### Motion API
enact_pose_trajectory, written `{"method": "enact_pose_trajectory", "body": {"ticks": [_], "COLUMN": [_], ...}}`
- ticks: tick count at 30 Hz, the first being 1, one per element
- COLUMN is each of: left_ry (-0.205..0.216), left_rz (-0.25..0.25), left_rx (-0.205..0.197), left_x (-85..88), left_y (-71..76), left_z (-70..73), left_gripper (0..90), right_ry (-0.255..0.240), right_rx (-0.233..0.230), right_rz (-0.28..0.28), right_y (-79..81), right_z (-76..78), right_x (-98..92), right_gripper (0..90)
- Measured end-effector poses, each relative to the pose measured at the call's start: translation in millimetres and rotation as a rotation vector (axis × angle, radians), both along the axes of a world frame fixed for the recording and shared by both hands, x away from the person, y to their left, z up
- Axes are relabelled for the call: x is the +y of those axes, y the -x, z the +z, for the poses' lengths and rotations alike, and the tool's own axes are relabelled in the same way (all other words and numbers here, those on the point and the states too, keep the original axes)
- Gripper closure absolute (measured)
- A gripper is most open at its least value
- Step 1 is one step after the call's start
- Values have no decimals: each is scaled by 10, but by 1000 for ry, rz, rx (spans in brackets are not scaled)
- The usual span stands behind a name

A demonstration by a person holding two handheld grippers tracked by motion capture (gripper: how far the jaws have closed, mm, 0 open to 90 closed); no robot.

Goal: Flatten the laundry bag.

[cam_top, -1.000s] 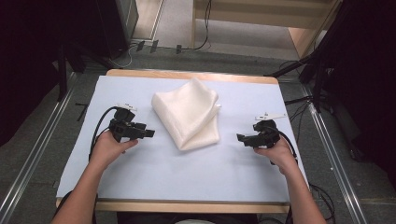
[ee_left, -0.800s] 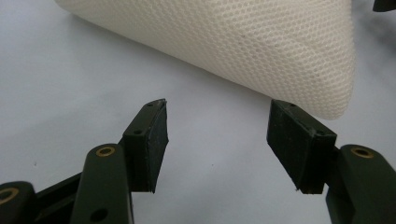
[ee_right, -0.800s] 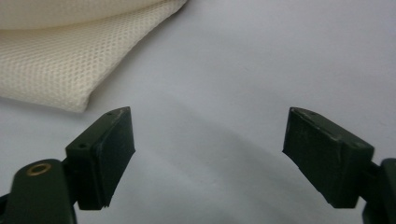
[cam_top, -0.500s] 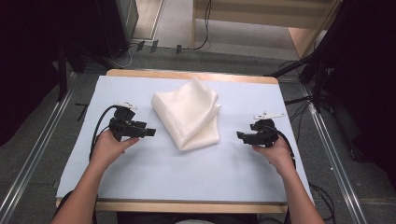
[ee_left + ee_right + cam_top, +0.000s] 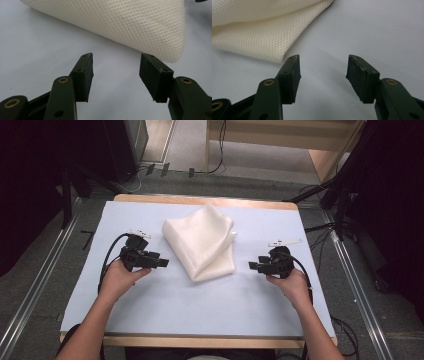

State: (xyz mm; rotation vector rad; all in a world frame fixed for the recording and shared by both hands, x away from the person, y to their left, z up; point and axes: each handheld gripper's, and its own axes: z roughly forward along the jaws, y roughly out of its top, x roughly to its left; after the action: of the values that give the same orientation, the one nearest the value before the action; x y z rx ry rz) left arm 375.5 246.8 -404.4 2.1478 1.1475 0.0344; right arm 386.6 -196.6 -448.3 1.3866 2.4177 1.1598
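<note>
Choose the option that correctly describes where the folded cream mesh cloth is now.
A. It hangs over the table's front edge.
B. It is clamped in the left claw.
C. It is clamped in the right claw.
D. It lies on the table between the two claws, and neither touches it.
D: the cream mesh cloth lies on the pale blue table cover, with the left claw and right claw open at its sides, nothing between their jaws.

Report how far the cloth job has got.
Done: nothing visible; the cloth lies loosely folded mid-table. In hand: left tool and right tool flank it, jaws open, just narrowing, nothing between them. Left: grasping and handling it, by my guess.
</note>
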Motion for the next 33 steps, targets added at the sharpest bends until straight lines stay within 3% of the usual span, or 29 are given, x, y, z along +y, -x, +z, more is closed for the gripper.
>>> {"method": "enact_pose_trajectory", "body": {"ticks": [4,11,15,23,27,29,32,33], "left_ry": [-1,12,-7,24,34,23,17,16], "left_rz": [0,5,-20,-64,-60,-63,-62,-62], "left_rx": [-12,-20,-20,-27,-34,-47,-59,-60], "left_x": [-42,-77,-199,-396,-444,-478,-519,-529], "left_y": [38,111,91,120,124,121,112,110], "left_z": [15,36,61,167,210,229,234,233], "left_gripper": [475,473,462,453,450,447,440,438], "right_ry": [5,-5,1,7,-12,2,19,13], "right_rx": [27,-22,-19,-19,-1,22,59,71], "right_rz": [27,65,82,106,106,106,113,116], "right_y": [10,-22,-46,-103,-153,-174,-190,-192], "right_z": [7,58,51,33,-11,-65,-145,-165], "right_x": [77,258,351,531,592,639,696,710], "right_gripper": [450,504,510,544,475,442,475,523]}}
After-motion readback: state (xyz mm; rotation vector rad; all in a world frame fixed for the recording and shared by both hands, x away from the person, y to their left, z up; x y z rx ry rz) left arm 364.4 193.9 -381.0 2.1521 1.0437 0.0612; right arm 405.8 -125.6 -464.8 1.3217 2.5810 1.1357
